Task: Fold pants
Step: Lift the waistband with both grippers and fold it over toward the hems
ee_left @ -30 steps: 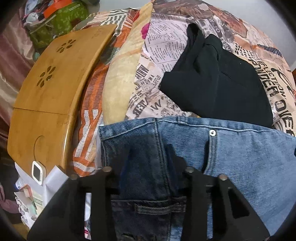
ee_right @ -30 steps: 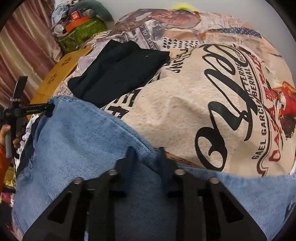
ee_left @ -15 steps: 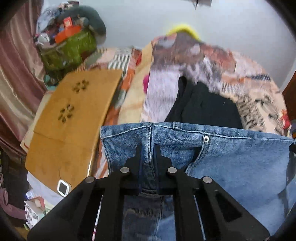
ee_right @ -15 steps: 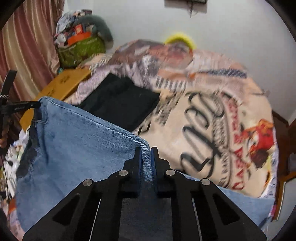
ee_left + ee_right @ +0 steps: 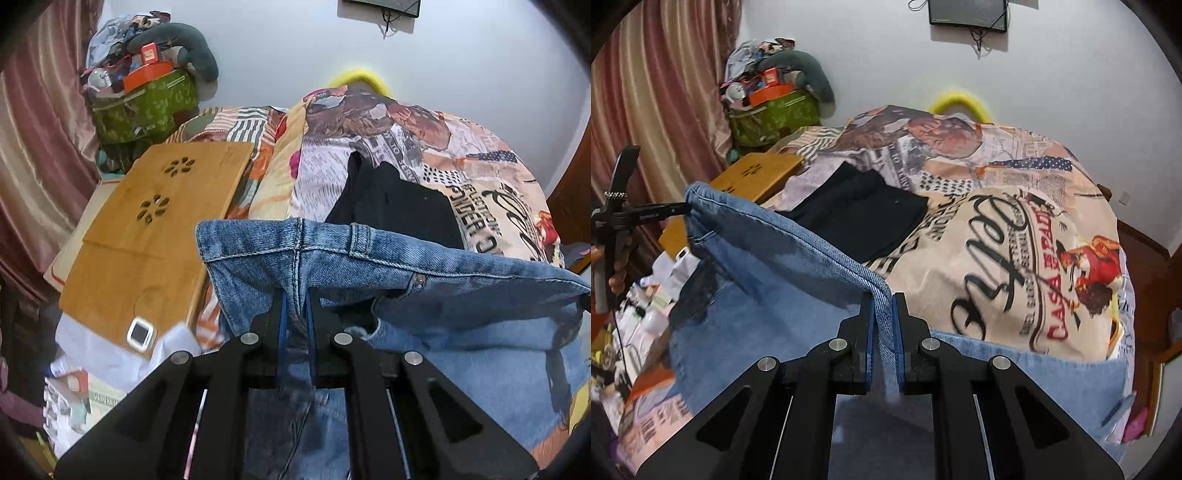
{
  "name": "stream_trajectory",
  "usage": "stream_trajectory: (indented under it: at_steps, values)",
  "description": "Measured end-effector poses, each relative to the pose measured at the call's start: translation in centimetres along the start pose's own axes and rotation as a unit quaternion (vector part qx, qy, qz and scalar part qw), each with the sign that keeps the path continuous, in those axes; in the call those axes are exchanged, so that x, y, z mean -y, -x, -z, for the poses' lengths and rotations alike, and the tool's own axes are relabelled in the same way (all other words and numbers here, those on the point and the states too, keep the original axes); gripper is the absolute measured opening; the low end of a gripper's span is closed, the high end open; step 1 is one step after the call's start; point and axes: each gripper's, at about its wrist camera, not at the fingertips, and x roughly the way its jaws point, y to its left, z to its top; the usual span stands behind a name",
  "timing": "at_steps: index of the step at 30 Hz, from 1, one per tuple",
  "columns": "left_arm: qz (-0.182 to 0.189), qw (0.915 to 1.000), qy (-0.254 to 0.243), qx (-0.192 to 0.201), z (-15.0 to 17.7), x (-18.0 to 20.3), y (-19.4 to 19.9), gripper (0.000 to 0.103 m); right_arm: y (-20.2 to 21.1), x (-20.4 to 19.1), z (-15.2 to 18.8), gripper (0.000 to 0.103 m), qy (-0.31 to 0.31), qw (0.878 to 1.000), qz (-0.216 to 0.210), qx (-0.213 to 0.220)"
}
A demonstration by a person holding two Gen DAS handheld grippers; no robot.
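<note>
Left gripper point(image 5: 295, 295) clamped on the jeans point(image 5: 424, 273) waistband at the seam, bottom centre of the left view; denim hangs below and to the right. Right gripper point(image 5: 883, 299) pinched tight on the other end of the waistband, bottom centre of the right view. Jeans stretched between the two, lifted above the bedspread point(image 5: 997, 229).

Folded black garment point(image 5: 860, 218) lies on the bedspread mid-frame, behind the jeans edge. Wooden lap desk point(image 5: 159, 225) at left, flower-shaped cutouts, small white gadget point(image 5: 139, 333) at its lower corner. Green bag point(image 5: 144, 107) piled with clutter upper left, pink curtain point(image 5: 653, 122) far left, dark screen point(image 5: 967, 14) on the wall at top.

Readable print on bedspread: "CASA ESPAÑA", "POWDER"; rest too distorted.
</note>
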Motion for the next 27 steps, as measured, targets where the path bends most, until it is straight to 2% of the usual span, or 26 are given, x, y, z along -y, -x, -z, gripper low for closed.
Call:
stream_trajectory:
  at_steps: [9,19,24,27]
  values:
    - [0.004,0.9998,0.007,-0.02,6.1,-1.1,1.8,0.01,1.6,-2.4,5.0,0.008,-0.022,0.999,-0.021,-0.008]
    - [0.008,0.9963,0.009,-0.085,12.5,-2.0,0.4,0.011,1.8,-3.9,8.7,0.008,-0.029,0.998,-0.034,-0.039]
    - [-0.013,0.9922,-0.017,-0.123,14.2,-0.8,-0.4,0.011,1.8,-4.4,9.9,0.013,-0.03,0.998,-0.033,-0.042]
    - [-0.011,0.9927,-0.029,-0.117,14.4,-0.5,0.6,0.021,2.3,-4.3,10.0,0.015,-0.041,0.998,-0.038,-0.041]
